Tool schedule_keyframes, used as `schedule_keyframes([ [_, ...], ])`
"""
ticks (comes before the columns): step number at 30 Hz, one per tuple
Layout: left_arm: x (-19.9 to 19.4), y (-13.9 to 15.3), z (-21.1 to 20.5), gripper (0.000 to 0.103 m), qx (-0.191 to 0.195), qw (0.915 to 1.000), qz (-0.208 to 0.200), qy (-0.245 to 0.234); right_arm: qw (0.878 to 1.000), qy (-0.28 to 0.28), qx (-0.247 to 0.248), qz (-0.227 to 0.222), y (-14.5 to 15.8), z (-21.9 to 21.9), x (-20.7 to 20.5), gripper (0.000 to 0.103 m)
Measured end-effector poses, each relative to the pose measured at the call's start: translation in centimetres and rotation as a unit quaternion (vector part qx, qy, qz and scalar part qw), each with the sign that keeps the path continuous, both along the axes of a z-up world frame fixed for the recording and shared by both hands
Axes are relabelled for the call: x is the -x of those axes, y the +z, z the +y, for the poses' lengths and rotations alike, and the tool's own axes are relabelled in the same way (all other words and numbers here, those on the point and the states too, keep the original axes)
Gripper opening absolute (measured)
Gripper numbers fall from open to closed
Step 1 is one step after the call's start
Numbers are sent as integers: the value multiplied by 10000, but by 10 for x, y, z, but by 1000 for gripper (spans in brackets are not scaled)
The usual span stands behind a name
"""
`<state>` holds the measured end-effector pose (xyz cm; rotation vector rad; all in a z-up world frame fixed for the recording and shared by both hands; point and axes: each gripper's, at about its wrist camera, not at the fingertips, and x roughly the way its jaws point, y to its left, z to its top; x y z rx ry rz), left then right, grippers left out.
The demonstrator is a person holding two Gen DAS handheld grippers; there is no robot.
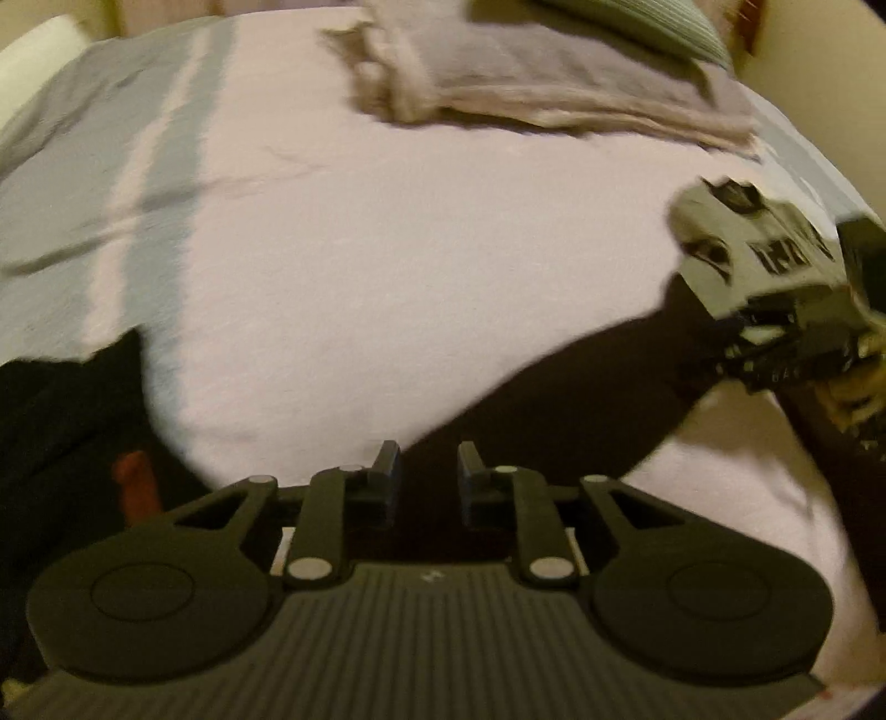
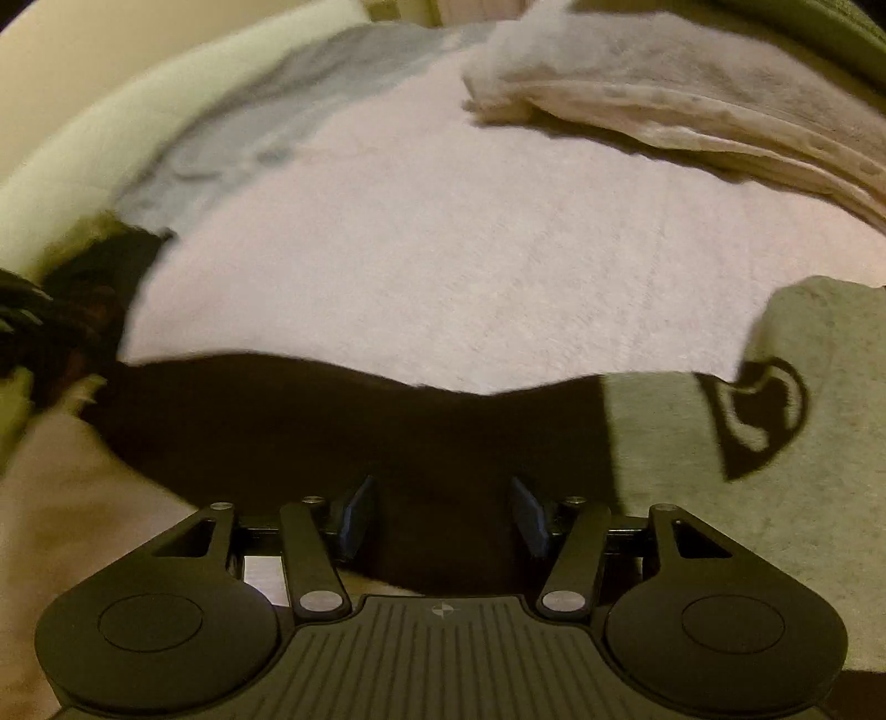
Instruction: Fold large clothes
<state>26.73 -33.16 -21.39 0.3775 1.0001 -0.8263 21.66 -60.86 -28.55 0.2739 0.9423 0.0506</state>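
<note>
Only the left wrist view showed the right tool (image 1: 775,266), seen at the right edge above the black garment (image 1: 554,399), blurred, with the person's fingers (image 1: 853,387) behind it. Only the right wrist view showed a grey garment with a dark logo (image 2: 775,421) lying just right of the black garment (image 2: 332,421). The left tool (image 1: 423,471) was seen with its jaws narrowly parted and black cloth between them; whether they pinched it could not be told. The right tool (image 2: 437,515) was seen with jaws spread wide over black cloth, nothing clamped. The black garment was stretched across the near side of the bed (image 1: 360,249), covered in pink sheet with grey stripes at the left. A folded beige blanket (image 1: 526,83) was seen at the far side, a pillow (image 1: 653,22) behind it. The bed's middle was left as open sheet; a pale wall (image 2: 83,72) was seen beyond the far-left edge. Motion blur was noted throughout.
</note>
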Motion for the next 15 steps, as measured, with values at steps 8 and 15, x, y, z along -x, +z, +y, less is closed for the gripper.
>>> schedule_keyframes([
  [8, 47, 5, -92, 29, 263, 9981, 156, -539, 9865, -1573, 422, -145, 50, -104, 103, 52],
  [15, 112, 21, -208, 35, 460, 9961, 100, -751, 9288, -3601, 851, 204, 65, -268, 261, 52],
])
